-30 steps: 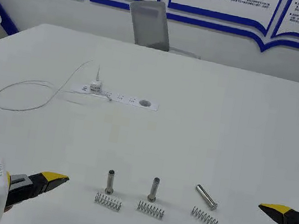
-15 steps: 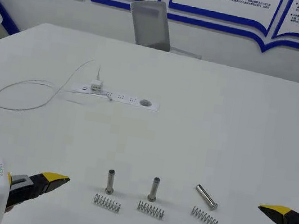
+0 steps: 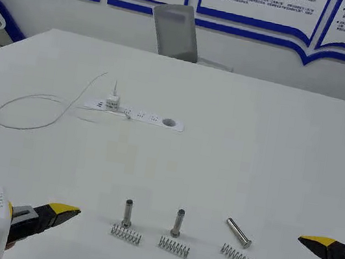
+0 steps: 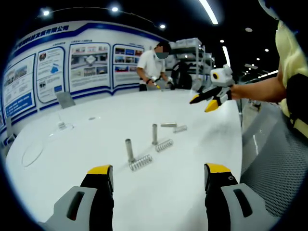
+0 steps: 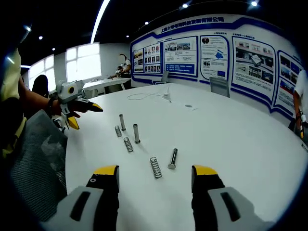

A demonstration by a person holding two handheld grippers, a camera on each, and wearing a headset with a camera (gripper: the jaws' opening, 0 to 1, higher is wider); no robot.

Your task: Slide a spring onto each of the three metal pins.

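- Hovering wide open, empty: L gripper [image 4: 158, 168] and R gripper [image 5: 155, 169], either side of row on tabletop [image 3: 242, 147].
- Two pins [image 3: 128, 213] upright, 3rd pin [image 3: 238, 233] flat; springs [image 3: 126, 234] loose just in front, none fitted.
- Could topple an upright pin w/ a jaw when reaching its spring, so close.
- Could flick or squash a spring if pinched hard.
- Could roll 3rd pin away when lifting.
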